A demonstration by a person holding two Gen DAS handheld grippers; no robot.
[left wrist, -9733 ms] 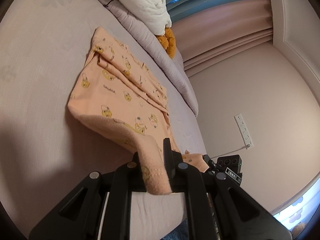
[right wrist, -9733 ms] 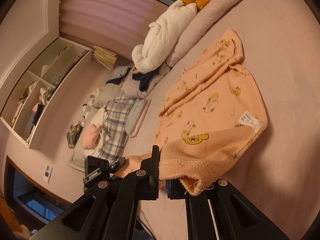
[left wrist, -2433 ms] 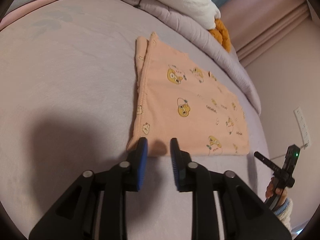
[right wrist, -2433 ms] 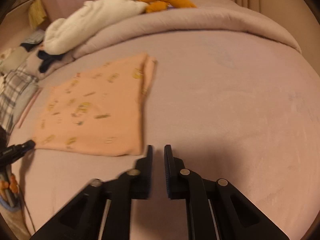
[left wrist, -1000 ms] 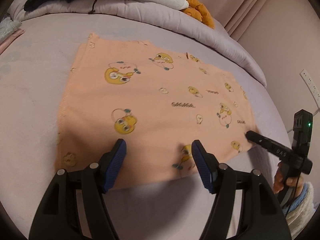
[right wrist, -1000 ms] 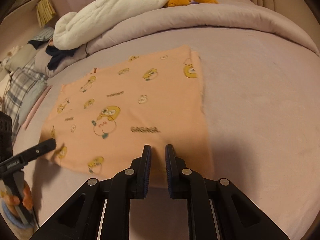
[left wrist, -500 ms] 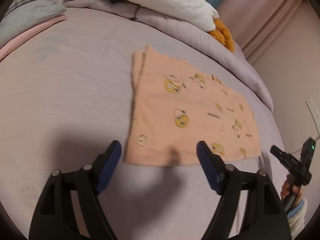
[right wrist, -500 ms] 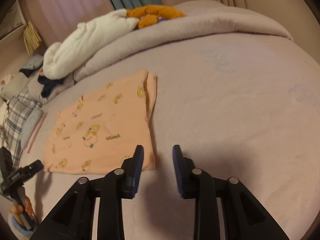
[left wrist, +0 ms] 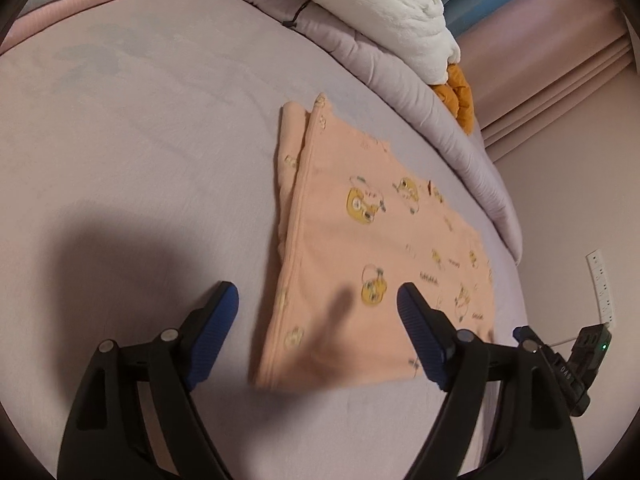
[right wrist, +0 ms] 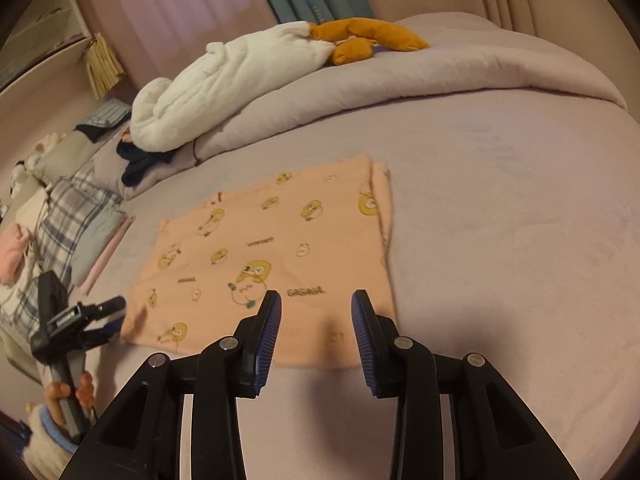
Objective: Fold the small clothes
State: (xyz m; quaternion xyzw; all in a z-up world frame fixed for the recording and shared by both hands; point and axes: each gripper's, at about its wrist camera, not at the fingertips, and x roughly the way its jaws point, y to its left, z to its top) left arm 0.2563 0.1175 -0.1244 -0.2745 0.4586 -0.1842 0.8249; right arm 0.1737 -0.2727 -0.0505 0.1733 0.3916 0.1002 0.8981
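A small peach garment [left wrist: 380, 240] with yellow cartoon prints lies folded flat in a rectangle on the lilac bed sheet [left wrist: 140, 140]. One folded edge shows a second layer peeking out. My left gripper [left wrist: 316, 296] hovers over the garment's near corner, its jaws opening wide with nothing between the blue pads. My right gripper [right wrist: 316, 300] is open above the near edge of the garment [right wrist: 260, 248], pads apart and off the cloth. Each gripper shows in the other's view: the right gripper [left wrist: 520, 332] at the far right, the left gripper [right wrist: 116, 308] at the lower left, with a hand [right wrist: 68, 392] on its handle.
A rolled grey duvet [right wrist: 400, 80] runs along the far side of the bed, with a white fluffy blanket [right wrist: 224, 84] and an orange plush [right wrist: 368, 38] on it. Plaid and dark clothes [right wrist: 76, 216] are piled at the left. A wall socket strip [left wrist: 600, 284] is at the right.
Both grippers have drawn back from the garment and lifted. The left jaws have spread wider and the hand has rolled. The right jaws went from shut to open.
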